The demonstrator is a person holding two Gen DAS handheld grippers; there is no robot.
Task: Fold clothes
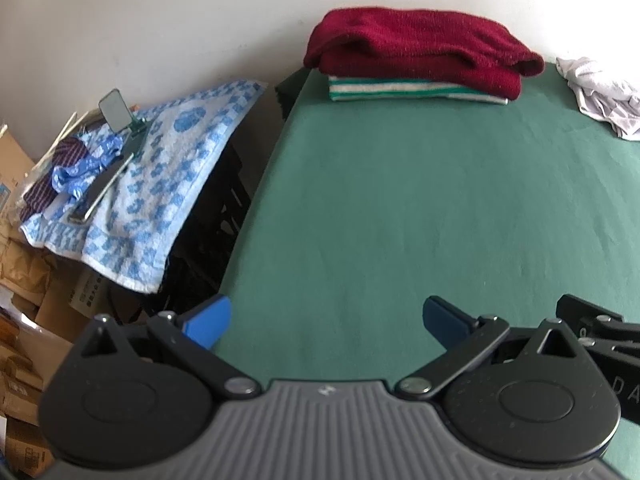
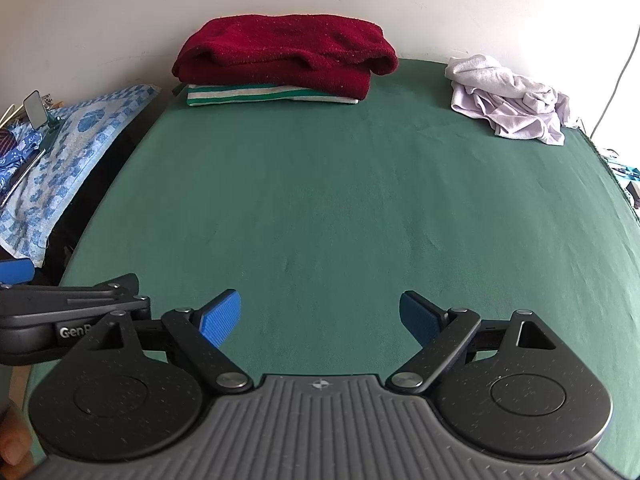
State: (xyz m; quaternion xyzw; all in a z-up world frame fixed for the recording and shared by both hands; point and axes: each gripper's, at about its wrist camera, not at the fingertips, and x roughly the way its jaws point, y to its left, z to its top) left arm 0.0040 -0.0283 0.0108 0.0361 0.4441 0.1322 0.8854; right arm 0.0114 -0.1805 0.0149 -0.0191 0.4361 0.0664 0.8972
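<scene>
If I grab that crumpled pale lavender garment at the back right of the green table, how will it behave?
The pale lavender garment lies in soft creases, so it will probably hang limp and unfurl from one pinch point. It looks thin, so likely light. Pushed across the green table cover, it would likely bunch rather than slide.

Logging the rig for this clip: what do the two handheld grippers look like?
Both match: the left gripper and right gripper have black linkage arms on round black pivot discs, a grey ribbed body and blue textured pads. White lettering reading "Gen" marks the left gripper's side in the right wrist view. No cables or sleeves visible.
</scene>
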